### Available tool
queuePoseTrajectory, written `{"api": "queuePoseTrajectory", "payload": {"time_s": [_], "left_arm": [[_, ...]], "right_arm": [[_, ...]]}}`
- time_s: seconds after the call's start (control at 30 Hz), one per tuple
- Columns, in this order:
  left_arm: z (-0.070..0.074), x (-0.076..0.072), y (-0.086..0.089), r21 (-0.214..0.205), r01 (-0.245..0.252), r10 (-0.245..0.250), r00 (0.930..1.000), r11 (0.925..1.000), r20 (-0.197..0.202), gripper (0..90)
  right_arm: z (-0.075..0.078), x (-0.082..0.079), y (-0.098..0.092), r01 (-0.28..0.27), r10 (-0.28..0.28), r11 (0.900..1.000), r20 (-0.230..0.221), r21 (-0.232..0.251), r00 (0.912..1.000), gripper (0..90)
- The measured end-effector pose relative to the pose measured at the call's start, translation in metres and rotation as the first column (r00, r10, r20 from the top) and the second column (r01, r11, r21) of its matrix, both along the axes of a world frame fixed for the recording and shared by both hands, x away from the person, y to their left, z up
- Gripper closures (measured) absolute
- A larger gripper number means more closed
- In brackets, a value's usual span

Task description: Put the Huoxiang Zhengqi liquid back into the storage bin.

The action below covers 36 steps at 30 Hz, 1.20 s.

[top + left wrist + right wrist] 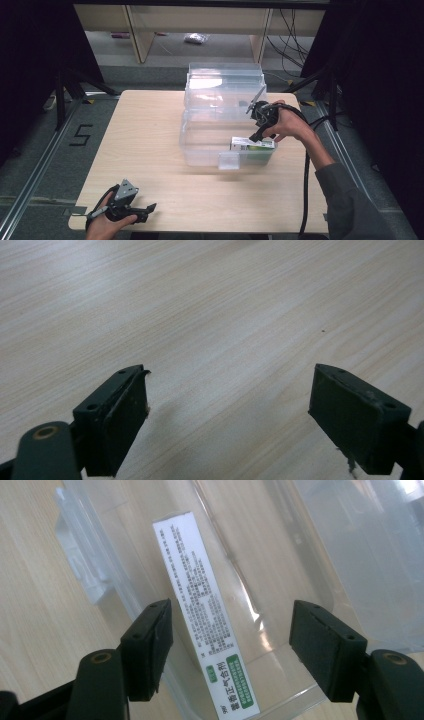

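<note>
Right gripper view: box (pixel 205 615) bottom cut off.

Black tongs (pixel 150 207) (screwed pads), grey sleeve (pixel 345 197), black cable (pixel 306 195).

Clear plastic bin (pixel 210 125); white-and-green printed box (pixel 202 610); pale wood-grain table (pixel 150 150); black jaws.

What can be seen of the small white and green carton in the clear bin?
The carton is a slim rectangular box, apparently cardboard, white with a green side and green label patches. Its white face carries dense printed text. It lies inside the clear plastic bin, at the near right corner against the front wall, by the latch tab. The right gripper hovers above it, jaws open to either side, not touching.
</note>
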<state>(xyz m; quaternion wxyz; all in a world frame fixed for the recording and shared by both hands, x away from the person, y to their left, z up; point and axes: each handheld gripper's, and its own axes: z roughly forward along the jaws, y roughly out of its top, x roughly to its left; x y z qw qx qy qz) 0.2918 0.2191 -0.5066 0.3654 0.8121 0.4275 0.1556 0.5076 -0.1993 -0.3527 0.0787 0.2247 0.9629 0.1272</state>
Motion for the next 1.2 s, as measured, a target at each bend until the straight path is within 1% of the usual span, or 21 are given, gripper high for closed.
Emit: {"api": "queuePoseTrajectory", "payload": {"time_s": [0.03,0.07,0.23,0.27,0.3,0.33,0.37,0.47,0.5,0.53,0.63,0.67,0.7,0.73,0.8,0.9,0.93,0.97,1.03,1.07,1.2], "left_arm": [[0.0,0.0,0.001,0.009,0.004,-0.004,1.0,0.9999,-0.002,15.1],[0.0,0.0,0.0,-0.002,-0.002,0.002,1.0,1.0,-0.001,15.1],[0.0,0.0,0.0,-0.001,0.0,0.0,1.0,1.0,0.0,15.1],[0.0,0.0,0.0,0.0,0.0,0.0,1.0,1.0,0.0,15.1],[0.0,0.0,0.0,0.0,0.0,0.0,1.0,1.0,-0.001,15.1],[0.0,0.0,0.0,0.0,0.0,0.0,1.0,1.0,-0.001,15.1],[0.0,0.0,0.0,0.0,0.0,0.0,1.0,1.0,-0.001,15.1],[0.0,0.0,0.0,0.0,0.0,0.0,1.0,1.0,0.0,15.1],[0.0,0.0,0.0,0.003,0.001,-0.001,1.0,1.0,-0.001,15.1],[0.001,0.0,0.001,0.018,0.01,-0.01,0.9999,0.9998,-0.004,15.1],[0.0,0.0,0.0,0.0,-0.001,0.001,1.0,1.0,0.0,15.1],[0.0,0.0,0.0,0.0,-0.001,0.001,1.0,1.0,0.0,15.1],[0.001,0.0,0.001,0.017,0.008,-0.008,1.0,0.9998,-0.004,15.1],[0.001,0.0,0.001,0.017,0.008,-0.008,1.0,0.9998,-0.003,15.1],[0.0,0.0,0.001,0.009,0.002,-0.002,1.0,1.0,-0.002,15.1],[0.0,0.0,0.0,0.0,-0.002,0.002,1.0,1.0,0.0,15.1],[0.0,0.0,0.0,-0.002,0.001,-0.001,1.0,1.0,0.0,15.1],[0.0,0.001,0.001,0.023,0.01,-0.01,1.0,0.9997,0.0,15.1],[0.001,0.001,0.001,0.031,0.012,-0.012,0.9999,0.9994,-0.003,15.1],[0.001,0.001,0.001,0.03,0.011,-0.011,0.9999,0.9995,-0.003,15.1],[0.001,0.001,0.002,0.032,0.011,-0.011,0.9999,0.9994,-0.003,15.1]], "right_arm": [[0.001,-0.001,0.0,0.013,-0.013,0.9999,0.0,0.002,0.9999,34.1],[0.001,-0.002,0.0,0.025,-0.025,0.9995,0.005,0.017,0.9997,33.5],[0.005,-0.005,-0.001,0.039,-0.039,0.9989,0.03,0.027,0.9988,30.5],[0.005,-0.005,-0.002,0.027,-0.028,0.9991,0.036,0.032,0.9989,30.0],[0.006,-0.006,-0.001,0.045,-0.046,0.9985,0.029,0.032,0.9985,29.9],[0.006,-0.007,-0.001,0.051,-0.052,0.9981,0.041,0.034,0.9978,29.6],[0.007,-0.007,-0.001,0.04,-0.041,0.9985,0.048,0.037,0.998,29.1],[0.008,-0.009,-0.001,0.047,-0.051,0.9969,0.054,0.063,0.9972,29.3],[0.008,-0.011,0.0,0.063,-0.066,0.9953,0.05,0.074,0.9965,29.3],[0.008,-0.011,0.0,0.054,-0.058,0.9954,0.05,0.079,0.9971,29.3],[0.007,-0.015,0.0,0.065,-0.07,0.9942,0.054,0.085,0.9961,29.2],[0.007,-0.016,-0.001,0.058,-0.064,0.9943,0.066,0.089,0.9958,29.0],[0.007,-0.019,-0.001,0.073,-0.079,0.9932,0.064,0.091,0.9948,28.7],[0.007,-0.02,-0.001,0.059,-0.065,0.9939,0.073,0.094,0.9952,28.5],[0.008,-0.025,-0.001,0.088,-0.097,0.9896,0.073,0.114,0.9926,28.4],[0.009,-0.032,-0.002,0.08,-0.091,0.9888,0.084,0.126,0.9923,27.6],[0.009,-0.036,-0.002,0.091,-0.102,0.9869,0.078,0.133,0.9917,27.6],[0.008,-0.038,-0.003,0.079,-0.092,0.9884,0.096,0.13,0.9912,27.7],[0.005,-0.042,-0.003,0.087,-0.1,0.9857,0.084,0.144,0.9915,27.7],[0.003,-0.043,-0.004,0.079,-0.092,0.9867,0.091,0.142,0.9916,27.7],[-0.004,-0.05,-0.005,0.09,-0.106,0.9808,0.089,0.173,0.9903,27.6]]}}
